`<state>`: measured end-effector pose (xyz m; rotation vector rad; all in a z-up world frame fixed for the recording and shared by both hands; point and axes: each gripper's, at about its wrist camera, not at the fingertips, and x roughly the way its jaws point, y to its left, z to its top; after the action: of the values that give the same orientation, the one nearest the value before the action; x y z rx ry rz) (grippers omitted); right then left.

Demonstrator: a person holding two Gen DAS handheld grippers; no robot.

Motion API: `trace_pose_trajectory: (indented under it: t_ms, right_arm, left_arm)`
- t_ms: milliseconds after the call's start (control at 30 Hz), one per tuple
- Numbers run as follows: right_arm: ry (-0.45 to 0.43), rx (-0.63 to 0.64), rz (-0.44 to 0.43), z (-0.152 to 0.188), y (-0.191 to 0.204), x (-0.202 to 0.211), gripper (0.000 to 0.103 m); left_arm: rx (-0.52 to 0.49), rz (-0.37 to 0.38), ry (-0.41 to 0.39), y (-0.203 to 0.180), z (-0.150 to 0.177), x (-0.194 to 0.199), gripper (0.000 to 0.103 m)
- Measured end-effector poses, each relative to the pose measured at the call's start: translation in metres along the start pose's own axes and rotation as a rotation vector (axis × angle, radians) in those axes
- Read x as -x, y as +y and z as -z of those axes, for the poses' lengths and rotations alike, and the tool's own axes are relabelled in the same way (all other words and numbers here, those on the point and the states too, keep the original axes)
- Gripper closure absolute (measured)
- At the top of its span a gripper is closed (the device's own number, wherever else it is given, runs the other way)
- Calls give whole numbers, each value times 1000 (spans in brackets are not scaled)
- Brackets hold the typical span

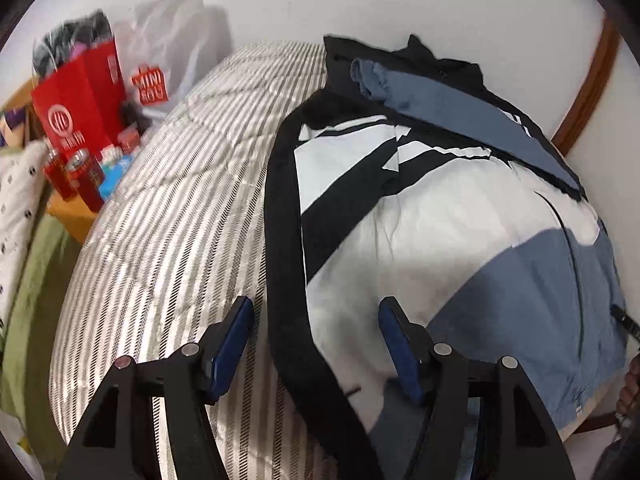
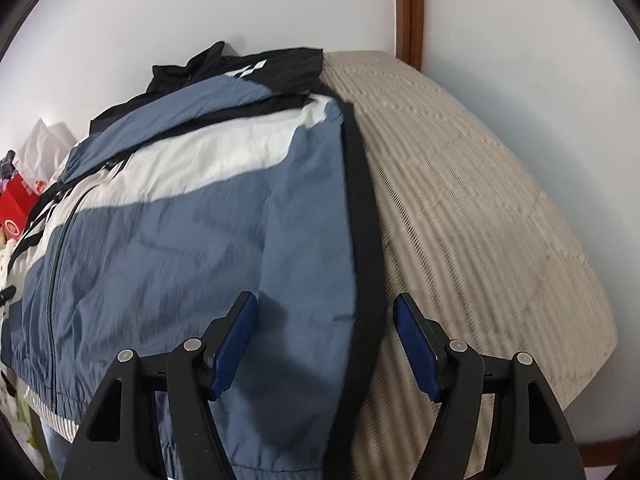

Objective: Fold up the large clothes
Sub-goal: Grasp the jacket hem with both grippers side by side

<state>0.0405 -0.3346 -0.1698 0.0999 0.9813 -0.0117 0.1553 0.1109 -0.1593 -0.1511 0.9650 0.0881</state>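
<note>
A large blue, white and black zip jacket (image 1: 460, 232) lies spread on a striped bed (image 1: 168, 208), collar toward the far wall. Its sleeves are folded across the upper body. My left gripper (image 1: 316, 312) is open, its jaws standing to either side of the jacket's black left edge band (image 1: 284, 240) near the hem. In the right wrist view the jacket (image 2: 168, 240) fills the left half. My right gripper (image 2: 324, 308) is open, with the black right edge band (image 2: 364, 240) between its jaws. Neither gripper holds cloth.
A red paper bag (image 1: 80, 100), a white plastic bag (image 1: 168, 48) and red tins (image 1: 84, 180) stand on a wooden bedside table at the left. A white wall and a brown wooden frame (image 2: 410, 8) lie behind the bed. Bare striped cover (image 2: 480, 220) lies right of the jacket.
</note>
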Motion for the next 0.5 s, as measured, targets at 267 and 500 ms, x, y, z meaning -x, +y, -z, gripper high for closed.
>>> trace_pose_trajectory:
  t_ms: [267, 500]
  right_arm:
    - [-51, 51, 41, 12, 17, 4, 64]
    - [-70, 81, 40, 15, 35, 16, 97]
  left_arm:
    - [-23, -24, -36, -10, 13, 5, 43]
    - [-11, 17, -17, -10, 21, 14, 91]
